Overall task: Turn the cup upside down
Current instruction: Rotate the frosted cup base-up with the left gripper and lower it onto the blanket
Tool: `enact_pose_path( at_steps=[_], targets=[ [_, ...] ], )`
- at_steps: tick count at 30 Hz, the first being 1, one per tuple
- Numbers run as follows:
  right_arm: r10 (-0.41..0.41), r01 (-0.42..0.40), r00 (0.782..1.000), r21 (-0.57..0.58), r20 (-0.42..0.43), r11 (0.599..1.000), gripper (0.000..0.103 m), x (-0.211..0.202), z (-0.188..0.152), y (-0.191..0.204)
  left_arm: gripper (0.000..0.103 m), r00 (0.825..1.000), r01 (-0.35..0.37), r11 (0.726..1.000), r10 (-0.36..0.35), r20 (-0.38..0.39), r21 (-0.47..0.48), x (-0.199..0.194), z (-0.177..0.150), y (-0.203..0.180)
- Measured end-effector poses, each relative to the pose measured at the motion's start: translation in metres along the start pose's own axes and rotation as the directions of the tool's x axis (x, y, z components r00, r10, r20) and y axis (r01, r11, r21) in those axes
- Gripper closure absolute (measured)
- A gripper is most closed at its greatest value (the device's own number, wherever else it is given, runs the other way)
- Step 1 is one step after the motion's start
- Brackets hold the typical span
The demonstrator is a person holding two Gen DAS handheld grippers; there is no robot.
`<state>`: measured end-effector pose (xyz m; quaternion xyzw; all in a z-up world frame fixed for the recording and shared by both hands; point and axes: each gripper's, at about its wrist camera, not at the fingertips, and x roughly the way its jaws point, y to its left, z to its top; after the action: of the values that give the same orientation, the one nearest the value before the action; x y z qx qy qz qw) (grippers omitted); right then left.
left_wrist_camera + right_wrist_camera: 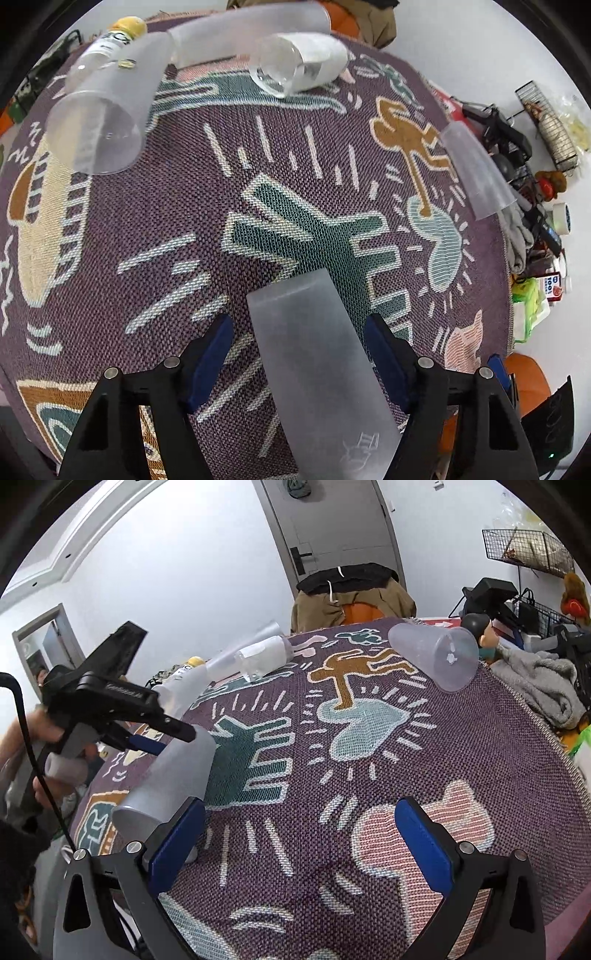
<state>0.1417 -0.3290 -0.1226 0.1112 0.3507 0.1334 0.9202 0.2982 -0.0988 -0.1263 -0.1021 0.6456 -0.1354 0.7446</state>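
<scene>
Purple woven cloth (155, 206), patterned with teal, tan and pale blue figures, covers the whole table top and everything sits on it. Off its far edge a grey towel (543, 686) lies heaped among wire racks (528, 550) and dark clutter, and a chair draped with brown and black clothing (354, 594) stands by the door (332, 520).

Several tumblers lie on their sides across the cloth. A big frosted one (99, 122) rests at the far left with its open mouth showing, a capped bottle (118, 37) just behind it. A long frosted cup (251, 29) lies along the back edge, and a clear glass (295, 62) with a white label lies just in front of it. Another frosted tumbler (436, 653) lies tipped near the right-hand edge, base towards the right camera. All of them look empty.

Nearest of all, the frosted cup (317, 369) sits between the blue pads (210, 354) of the left gripper (299, 332), tilted, its narrow end away from the camera and its wide mouth near. In the right view its wall (177, 775) leans over the cloth. The jaws look closed on its sides, though the left pad may stand just off the wall. A hand (40, 734) holds that tool from behind.

The right gripper (299, 819) hovers low over the pink figure, jaws wide apart, nothing between them.
</scene>
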Motion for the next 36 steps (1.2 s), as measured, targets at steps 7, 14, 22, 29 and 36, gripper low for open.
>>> enact_pose_path(
  at_steps=[7, 14, 22, 29, 36],
  targets=[
    [0.012, -0.012, 1.0, 0.029, -0.013, 1.0, 0.0, 0.004, -0.004, -0.006, 0.031, 0.993, -0.049, 0.999, 0.048, -0.106, -0.006, 0.02, 0.01, -0.006],
    [-0.003, 0.004, 1.0, 0.02, -0.027, 1.0, 0.0, 0.008, -0.004, -0.002, 0.035, 0.98, -0.076, 0.997, 0.076, -0.186, 0.005, 0.036, 0.013, -0.013],
    [-0.063, 0.065, 0.994, 0.016, -0.094, 0.998, 0.0, 0.021, -0.004, 0.002, 0.039, 0.984, -0.092, 0.995, 0.096, -0.151, 0.033, 0.026, 0.016, -0.016],
    [-0.13, 0.134, 0.985, 0.031, -0.113, 0.99, 0.0, 0.024, 0.001, -0.003, 0.041, 0.996, -0.065, 0.996, 0.068, -0.062, 0.053, -0.002, 0.022, -0.028],
    [-0.196, 0.205, 0.969, 0.048, -0.149, 0.978, 0.0, 0.028, 0.007, -0.01, 0.042, 0.998, -0.045, 0.994, 0.039, 0.053, 0.102, -0.032, 0.022, -0.043]
  ],
)
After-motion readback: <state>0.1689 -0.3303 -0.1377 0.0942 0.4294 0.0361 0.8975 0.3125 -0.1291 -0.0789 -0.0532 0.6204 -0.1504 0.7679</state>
